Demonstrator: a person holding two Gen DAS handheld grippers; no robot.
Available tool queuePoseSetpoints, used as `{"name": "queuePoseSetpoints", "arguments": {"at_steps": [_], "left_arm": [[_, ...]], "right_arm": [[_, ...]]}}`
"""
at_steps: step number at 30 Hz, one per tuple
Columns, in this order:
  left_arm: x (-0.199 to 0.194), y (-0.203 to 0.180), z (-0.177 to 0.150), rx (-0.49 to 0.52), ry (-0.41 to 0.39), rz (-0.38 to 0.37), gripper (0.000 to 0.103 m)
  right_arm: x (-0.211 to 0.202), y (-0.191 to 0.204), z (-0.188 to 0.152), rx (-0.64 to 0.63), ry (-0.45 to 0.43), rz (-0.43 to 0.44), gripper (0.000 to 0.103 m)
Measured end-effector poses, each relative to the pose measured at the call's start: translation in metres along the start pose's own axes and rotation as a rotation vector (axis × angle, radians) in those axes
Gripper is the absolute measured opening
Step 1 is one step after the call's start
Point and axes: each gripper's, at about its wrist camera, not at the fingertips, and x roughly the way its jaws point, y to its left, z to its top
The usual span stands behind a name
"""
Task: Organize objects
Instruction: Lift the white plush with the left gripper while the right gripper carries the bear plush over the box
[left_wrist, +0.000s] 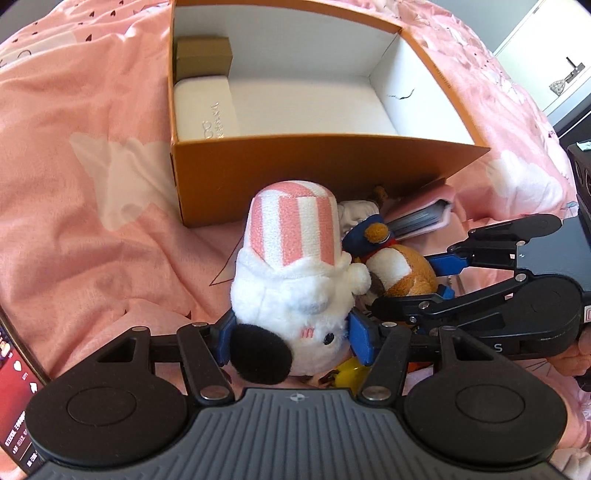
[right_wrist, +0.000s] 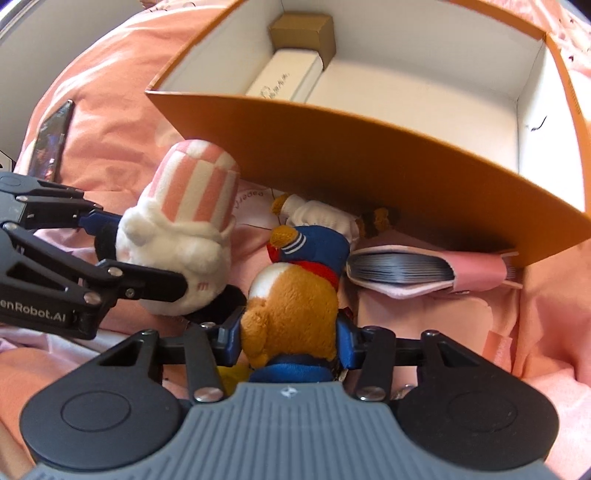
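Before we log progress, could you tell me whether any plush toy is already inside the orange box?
No, the orange box holds only a white case and a small brown carton.

Hidden, cropped and unreadable parts

A yellow thing (left_wrist: 349, 371) at lower centre of the left view peeks from under the white plush (left_wrist: 291, 302), too covered to identify. The phone (left_wrist: 16, 402) is cut by the lower left edge, its screen text too small to read. A pink booklet (right_wrist: 424, 271) lies partly under the orange box (right_wrist: 369, 162). Print on the white case (right_wrist: 280, 79) is unreadable.
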Motion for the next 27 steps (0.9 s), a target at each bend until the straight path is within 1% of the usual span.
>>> {"name": "queuePoseSetpoints", "arguments": {"at_steps": [3, 4, 12, 16, 21, 27], "left_arm": [[-0.005, -0.008, 0.003, 0.011, -0.023, -0.006, 0.069], [-0.001, -0.014, 0.005, 0.013, -0.030, -0.006, 0.069], [-0.027, -0.027, 0.011, 0.055, -0.115, -0.007, 0.069], [-0.040, -0.028, 0.016, 0.059, -0.161, -0.027, 0.069], [-0.052, -0.044, 0.019, 0.071, -0.225, -0.056, 0.069], [-0.067, -0.055, 0.031, 0.066, -0.300, -0.078, 0.069]], "right_arm": [[-0.015, 0.004, -0.003, -0.005, -0.034, -0.009, 0.050], [-0.020, 0.004, -0.004, -0.005, -0.045, -0.006, 0.050], [-0.061, 0.009, -0.010, -0.016, -0.143, 0.007, 0.050], [-0.083, 0.010, -0.013, -0.023, -0.202, -0.005, 0.050], [-0.106, 0.006, -0.016, -0.009, -0.270, -0.012, 0.050], [-0.131, -0.001, -0.009, 0.015, -0.361, -0.021, 0.050]]}}
